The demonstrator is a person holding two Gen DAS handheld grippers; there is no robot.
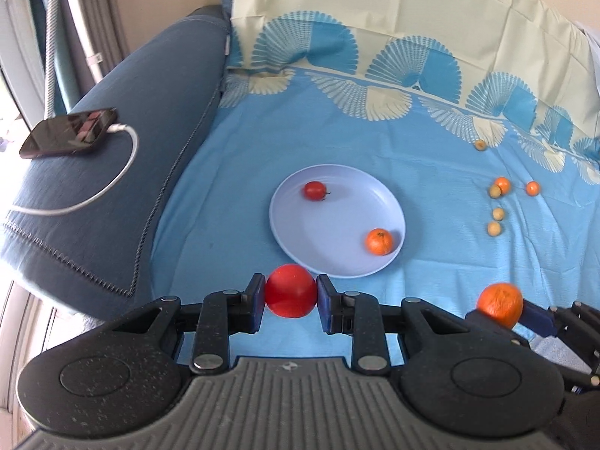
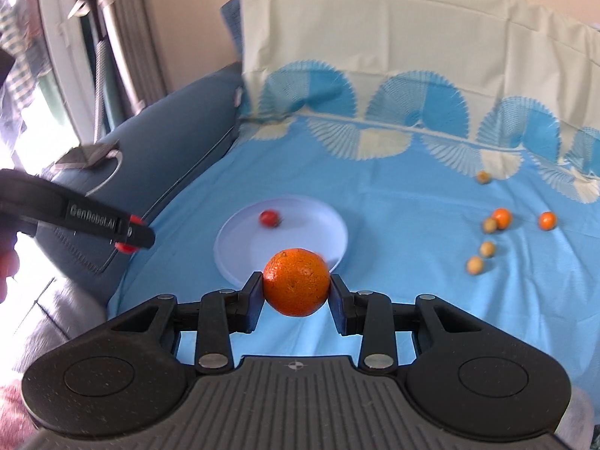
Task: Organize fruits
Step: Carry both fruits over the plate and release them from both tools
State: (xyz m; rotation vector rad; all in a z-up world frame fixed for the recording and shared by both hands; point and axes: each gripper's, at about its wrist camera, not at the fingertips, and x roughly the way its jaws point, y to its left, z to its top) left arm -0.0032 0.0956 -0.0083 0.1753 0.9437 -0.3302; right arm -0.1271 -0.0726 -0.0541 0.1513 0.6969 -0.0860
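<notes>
My left gripper (image 1: 290, 285) is shut on a round red fruit (image 1: 290, 296), held above the blue cloth just short of the pale plate (image 1: 330, 225). On the plate lie a small red fruit (image 1: 314, 190) and an orange (image 1: 379, 241). My right gripper (image 2: 296, 279) is shut on a larger orange (image 2: 296, 288), in front of the plate (image 2: 243, 240), and hides the plate's orange in this view. The left gripper (image 2: 129, 234) appears at the left of the right wrist view. The held orange (image 1: 500, 303) shows at the right of the left wrist view.
Two small oranges (image 1: 502, 184) (image 1: 532, 188) and several yellowish small fruits (image 1: 498, 213) lie loose on the cloth right of the plate. A phone (image 1: 69, 133) with a white cable (image 1: 127, 165) rests on the blue sofa arm at left. A cream cloth rises behind.
</notes>
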